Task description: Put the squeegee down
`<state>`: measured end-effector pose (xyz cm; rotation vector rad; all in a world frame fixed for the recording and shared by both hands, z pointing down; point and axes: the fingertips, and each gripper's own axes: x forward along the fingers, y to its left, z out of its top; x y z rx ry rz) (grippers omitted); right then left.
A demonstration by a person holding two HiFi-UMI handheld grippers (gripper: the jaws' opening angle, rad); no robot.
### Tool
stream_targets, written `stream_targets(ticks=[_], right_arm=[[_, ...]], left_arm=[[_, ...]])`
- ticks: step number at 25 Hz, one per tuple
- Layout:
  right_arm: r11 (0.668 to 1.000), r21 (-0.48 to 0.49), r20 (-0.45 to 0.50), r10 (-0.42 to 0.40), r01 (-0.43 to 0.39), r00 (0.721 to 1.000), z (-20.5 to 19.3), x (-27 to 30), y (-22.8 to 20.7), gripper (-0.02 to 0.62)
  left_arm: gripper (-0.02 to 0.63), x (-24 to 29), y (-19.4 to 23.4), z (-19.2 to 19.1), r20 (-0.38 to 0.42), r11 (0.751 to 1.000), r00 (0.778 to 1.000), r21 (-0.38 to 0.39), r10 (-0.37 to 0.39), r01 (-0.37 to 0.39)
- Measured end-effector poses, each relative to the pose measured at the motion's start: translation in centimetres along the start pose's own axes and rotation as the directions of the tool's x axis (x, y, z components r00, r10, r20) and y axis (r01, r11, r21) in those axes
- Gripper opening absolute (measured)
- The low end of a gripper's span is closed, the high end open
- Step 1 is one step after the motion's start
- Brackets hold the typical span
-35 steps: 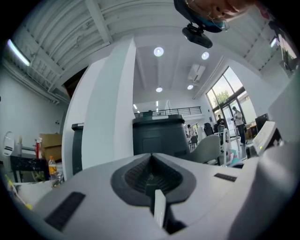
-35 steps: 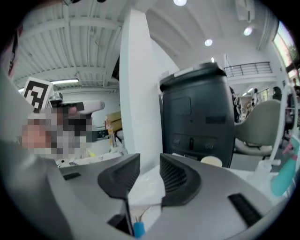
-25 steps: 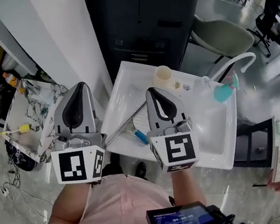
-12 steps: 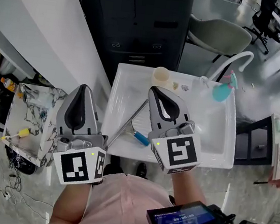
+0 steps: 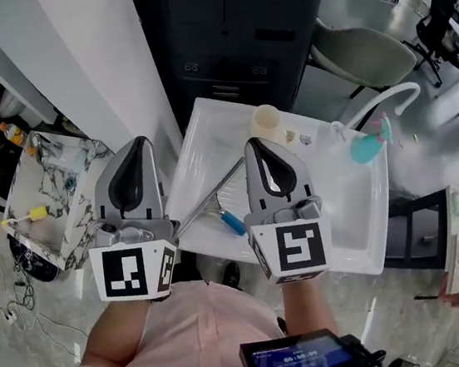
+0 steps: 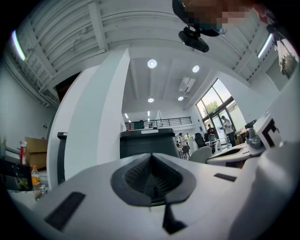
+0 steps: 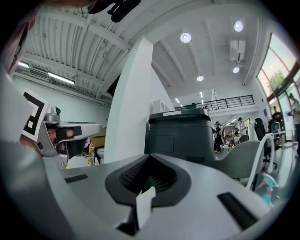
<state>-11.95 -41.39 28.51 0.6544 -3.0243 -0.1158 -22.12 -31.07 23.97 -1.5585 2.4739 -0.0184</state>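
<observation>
One squeegee [image 5: 228,219] is lying in the white sink [image 5: 358,229], at its front left. Two grippers are hovering clear of it: the right gripper [image 5: 256,145] over the sink beside the squeegee, the left gripper [image 5: 138,145] outside the sink's left edge. Both are showing jaws pressed together, empty.

The left gripper [image 6: 151,157], jaws together and empty, faces a dark cabinet [image 6: 146,144].
</observation>
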Motion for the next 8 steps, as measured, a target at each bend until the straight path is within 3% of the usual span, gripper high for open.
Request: stream_targets(ticks=[8], right_arm=[[1.000,-0.007,-0.026,-0.003,0.003,1.000,-0.65,-0.11,0.05,-0.002]], left_arm=[[0.009,-0.05,-0.09,-0.12,0.000,1.000,1.000,0.006,-0.004,0.004]])
